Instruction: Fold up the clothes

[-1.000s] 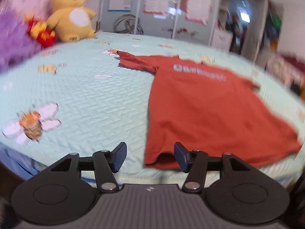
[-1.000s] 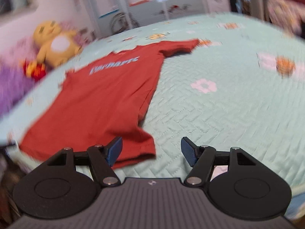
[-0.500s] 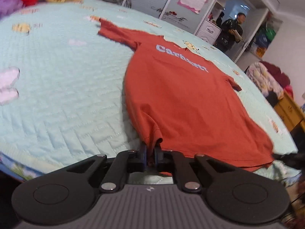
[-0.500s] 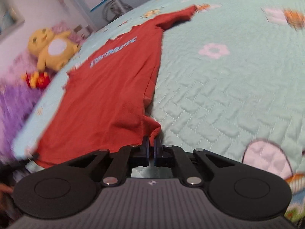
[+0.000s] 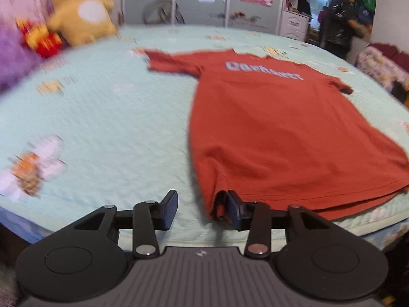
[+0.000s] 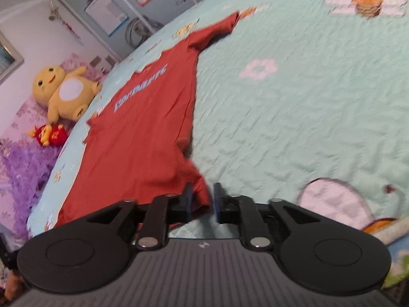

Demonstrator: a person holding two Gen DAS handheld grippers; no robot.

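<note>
A red T-shirt (image 5: 276, 128) with pale blue chest lettering lies flat on the pale green quilt (image 5: 107, 128), hem towards me. My left gripper (image 5: 202, 208) is open at the shirt's near left hem corner, which bunches against the right finger. In the right wrist view the shirt (image 6: 143, 133) stretches away to the upper right. My right gripper (image 6: 202, 199) stands partly open with the near right hem corner lying between its fingers.
A yellow plush toy (image 5: 81, 12), a small red plush (image 5: 41, 38) and a purple fluffy pillow (image 6: 23, 168) sit at the head of the bed. A person (image 5: 340, 18) stands in the doorway beyond the bed. The bed's front edge runs just under both grippers.
Half a second ago both grippers were shut on the hem corners. Now both have opened, the left wide and the right partly, and the corners lie loose.
</note>
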